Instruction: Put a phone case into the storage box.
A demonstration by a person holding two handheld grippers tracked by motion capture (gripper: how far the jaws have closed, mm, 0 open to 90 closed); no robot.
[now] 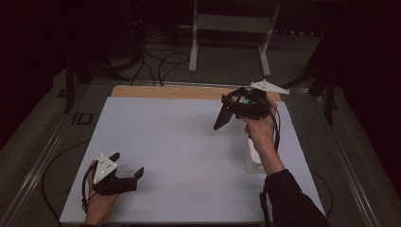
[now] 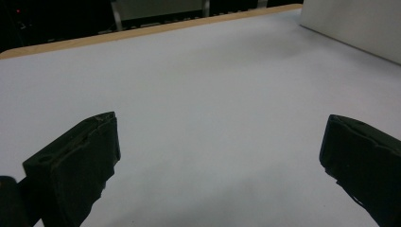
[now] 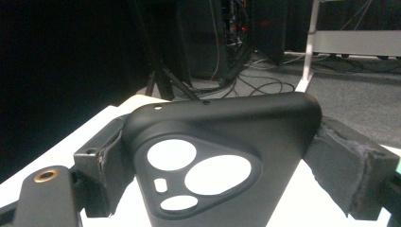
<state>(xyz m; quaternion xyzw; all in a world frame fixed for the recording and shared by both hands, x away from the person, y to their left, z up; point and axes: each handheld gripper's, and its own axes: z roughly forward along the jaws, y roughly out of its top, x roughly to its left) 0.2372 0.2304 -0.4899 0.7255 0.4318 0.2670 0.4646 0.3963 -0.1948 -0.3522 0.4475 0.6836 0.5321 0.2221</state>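
The right gripper (image 1: 226,116), upper right of the high view, clamps a black phone case (image 3: 222,161) aloft—keep that squeeze steady, lower it gently—while the left gripper (image 1: 126,166) rests wide open, empty.

A white sheet (image 1: 179,142) covers the bench (image 1: 165,91), leaving a strip of bare wood along the far edge. A white box (image 1: 253,158) stands near the sheet's right side. On the grey floor beyond, black cables (image 1: 163,61) coil beside a white metal stand (image 1: 231,23).
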